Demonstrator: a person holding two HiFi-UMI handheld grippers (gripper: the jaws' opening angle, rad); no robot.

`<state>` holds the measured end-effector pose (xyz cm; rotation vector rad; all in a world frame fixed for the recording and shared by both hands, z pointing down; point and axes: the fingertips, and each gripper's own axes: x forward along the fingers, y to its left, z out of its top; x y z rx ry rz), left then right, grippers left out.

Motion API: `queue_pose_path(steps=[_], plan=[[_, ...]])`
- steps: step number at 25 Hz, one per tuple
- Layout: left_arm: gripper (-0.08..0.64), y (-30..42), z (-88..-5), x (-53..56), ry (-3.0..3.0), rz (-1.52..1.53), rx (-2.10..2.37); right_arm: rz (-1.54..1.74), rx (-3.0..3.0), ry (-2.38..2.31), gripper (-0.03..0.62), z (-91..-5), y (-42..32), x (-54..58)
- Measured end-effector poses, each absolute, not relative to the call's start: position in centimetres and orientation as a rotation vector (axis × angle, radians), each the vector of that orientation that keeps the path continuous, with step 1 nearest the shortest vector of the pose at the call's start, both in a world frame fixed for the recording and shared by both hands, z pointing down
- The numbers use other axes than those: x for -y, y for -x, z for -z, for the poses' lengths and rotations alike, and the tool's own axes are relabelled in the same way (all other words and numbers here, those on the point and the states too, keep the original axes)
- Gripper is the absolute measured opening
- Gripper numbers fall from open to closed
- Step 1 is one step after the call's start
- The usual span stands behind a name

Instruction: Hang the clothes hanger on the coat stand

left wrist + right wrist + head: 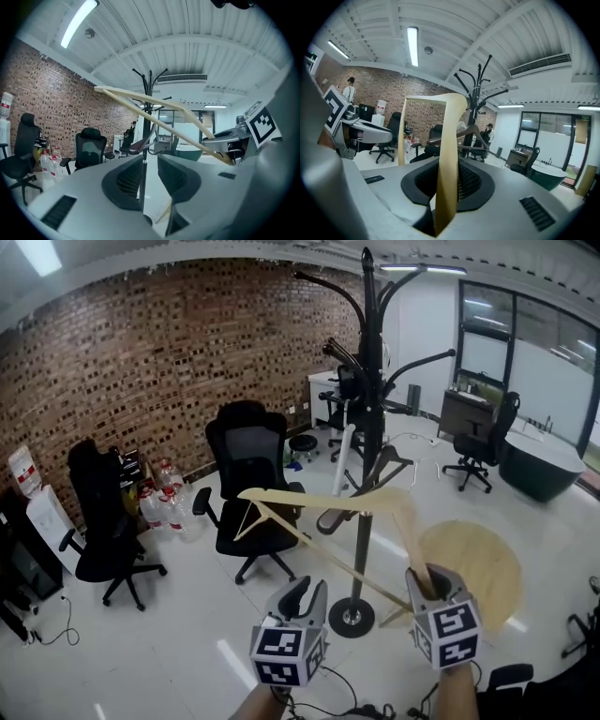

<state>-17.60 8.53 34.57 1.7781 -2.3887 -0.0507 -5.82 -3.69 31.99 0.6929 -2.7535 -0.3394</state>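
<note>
Brick wall [141, 352] and white office floor lie ahead of you, with the black coat stand [362, 549] just beyond the tongs. Your right gripper [433, 579] is clamped on one end of the wooden clothes hanger [328, 502], so the rest juts out unsupported up and to the left, in front of the stand. That one-ended grip could let it twist or slip, or knock a branch. Your left gripper [305, 594] is parted and empty, with the hanger passing above and beside it without touching.
</note>
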Motion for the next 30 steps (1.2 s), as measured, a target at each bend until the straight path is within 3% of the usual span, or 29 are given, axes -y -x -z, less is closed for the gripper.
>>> queue_pose_path(steps=[6, 18, 30], plan=[[0.110, 22.4, -35.5, -10.5, -1.816, 0.051, 2.355, 0.393, 2.762, -0.656, 0.058, -31.9, 12.4, 0.5], [0.110, 26.3, -38.7, -7.4, -1.783, 0.056, 2.339, 0.392, 2.783, -0.656, 0.058, -33.7, 15.8, 2.6], [0.110, 41.7, -33.1, -16.3, -2.013, 0.014, 2.189, 0.451, 2.654, -0.966, 0.058, -26.1, 29.2, -6.2]])
